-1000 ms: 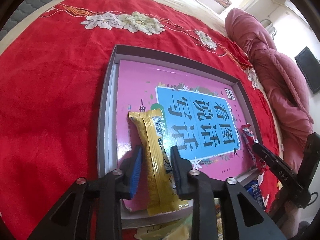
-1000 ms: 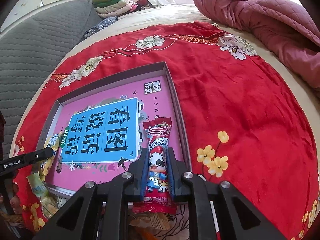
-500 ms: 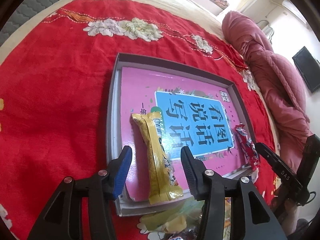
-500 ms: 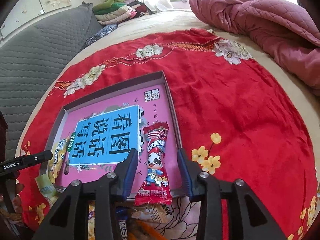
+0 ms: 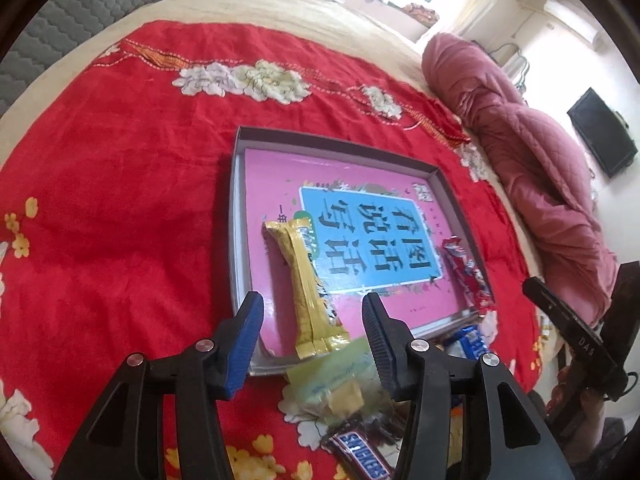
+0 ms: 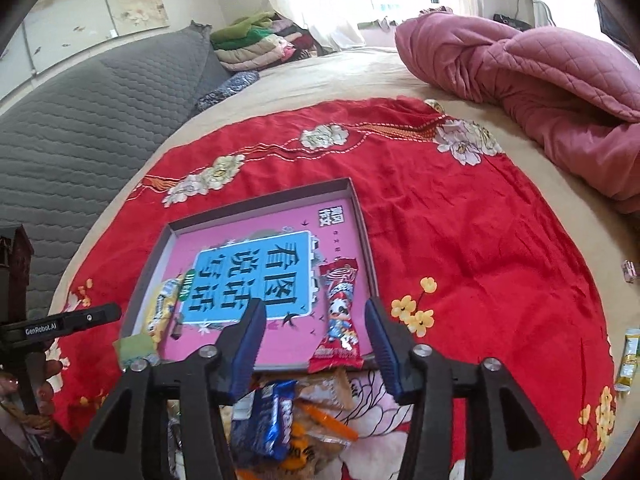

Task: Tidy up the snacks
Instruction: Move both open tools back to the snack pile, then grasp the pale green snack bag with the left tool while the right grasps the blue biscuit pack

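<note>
So two snacks sit in the tray (image 5: 236, 216): gold bar (image 5: 308, 288) left, red pack (image 6: 340, 316) right; pile (image 6: 288, 412) below its near edge remains; left gripper (image 5: 312, 340) open and empty, right gripper (image 6: 316, 340) opening, empty.

You are gripping black grippers: the left gripper (image 5: 312, 330) and right gripper (image 6: 316, 334) are showing blue-edged ribbed pads and silver screws.
</note>
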`<state>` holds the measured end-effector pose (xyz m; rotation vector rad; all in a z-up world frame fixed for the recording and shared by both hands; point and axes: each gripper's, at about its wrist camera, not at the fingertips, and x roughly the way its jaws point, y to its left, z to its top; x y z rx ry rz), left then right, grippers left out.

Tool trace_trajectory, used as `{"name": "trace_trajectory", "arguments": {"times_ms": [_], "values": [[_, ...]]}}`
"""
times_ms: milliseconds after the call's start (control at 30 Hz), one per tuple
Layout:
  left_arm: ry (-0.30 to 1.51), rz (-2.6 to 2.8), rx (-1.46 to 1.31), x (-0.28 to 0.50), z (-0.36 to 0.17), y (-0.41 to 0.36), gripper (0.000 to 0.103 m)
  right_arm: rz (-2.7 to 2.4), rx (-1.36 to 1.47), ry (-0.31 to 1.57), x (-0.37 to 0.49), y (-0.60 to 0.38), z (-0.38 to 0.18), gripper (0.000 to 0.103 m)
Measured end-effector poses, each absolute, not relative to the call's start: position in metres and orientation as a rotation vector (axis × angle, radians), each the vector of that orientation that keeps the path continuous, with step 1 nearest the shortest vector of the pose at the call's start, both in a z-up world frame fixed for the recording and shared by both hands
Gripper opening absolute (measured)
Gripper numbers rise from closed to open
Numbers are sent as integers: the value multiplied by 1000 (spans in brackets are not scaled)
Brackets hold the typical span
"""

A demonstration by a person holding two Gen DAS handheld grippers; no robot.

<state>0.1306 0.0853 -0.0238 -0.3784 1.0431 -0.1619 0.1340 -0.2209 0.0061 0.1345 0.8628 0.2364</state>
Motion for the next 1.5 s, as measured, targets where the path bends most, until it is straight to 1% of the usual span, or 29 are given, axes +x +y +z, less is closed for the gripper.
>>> {"name": "trace_trajectory", "arguments": {"times_ms": [133,433,900,1400,1467,1500], "values": [[1019,-172,-380,123,-16,85,60,254,114,860,122,-216,12,54],[1038,-175,-369,106,-19,83,60,272,74,884,102,-209,7,54],[1114,-218,-368,80,-39,71,60,294,26,914,81,-200,0,54],[1180,-242,-340,77,-65,53,60,343,-45,996,66,-176,-31,55],[1178,-237,-342,78,-67,53,60,345,-53,1000,66,-173,-34,57],[1176,-237,-343,79,-68,53,60,343,-56,1001,66,-172,-35,62]]}}
